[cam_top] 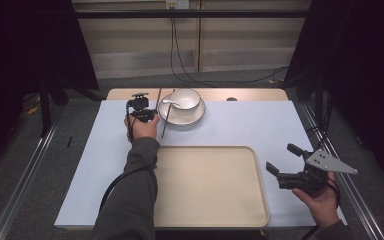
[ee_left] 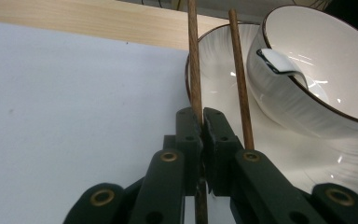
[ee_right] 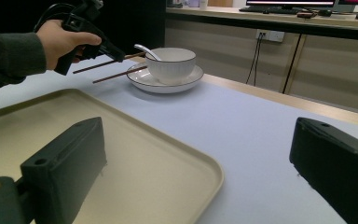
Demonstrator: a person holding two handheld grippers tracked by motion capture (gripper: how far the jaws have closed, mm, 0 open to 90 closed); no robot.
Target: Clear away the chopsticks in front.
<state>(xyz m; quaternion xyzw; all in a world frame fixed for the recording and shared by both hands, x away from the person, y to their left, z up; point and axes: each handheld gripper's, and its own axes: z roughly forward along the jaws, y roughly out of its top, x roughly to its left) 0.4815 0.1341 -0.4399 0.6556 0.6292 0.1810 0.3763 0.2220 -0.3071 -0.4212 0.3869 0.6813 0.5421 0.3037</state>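
Left gripper [ee_left: 201, 122] jaws clamp chopstick [ee_left: 195, 60].

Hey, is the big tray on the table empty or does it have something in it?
Empty. The tray has a bare beige floor in the high view, with nothing resting in it.

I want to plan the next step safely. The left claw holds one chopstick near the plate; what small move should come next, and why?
Probably lift it a little. The left claw is shut on one chopstick, whose far end lies at the plate rim, with the second chopstick close beside it. Rising first should avoid dragging the plate or knocking its neighbour. The beige tray is empty, and the right claw is open.
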